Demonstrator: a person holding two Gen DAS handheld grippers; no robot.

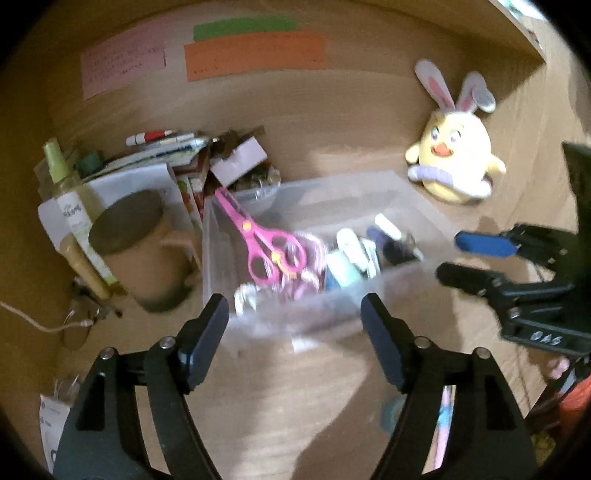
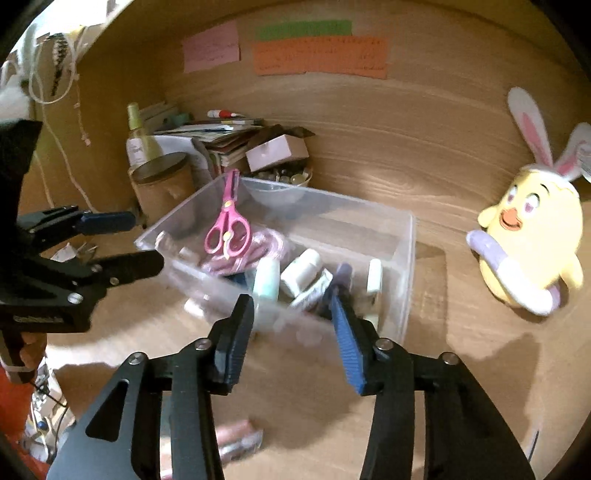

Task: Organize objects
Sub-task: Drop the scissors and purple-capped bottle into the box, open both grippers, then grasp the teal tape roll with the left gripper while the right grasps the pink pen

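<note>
The clear plastic storage bin [image 1: 402, 206] sits on the wooden desk [image 1: 332, 129], holding pink-handled scissors [image 1: 258, 240] and what look like small bottles. The left gripper [image 1: 294, 314] and right gripper [image 2: 291, 314] both gape, grasping nothing.

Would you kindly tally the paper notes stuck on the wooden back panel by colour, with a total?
Pink note: 1
Green note: 1
Orange note: 1
Total: 3
</note>
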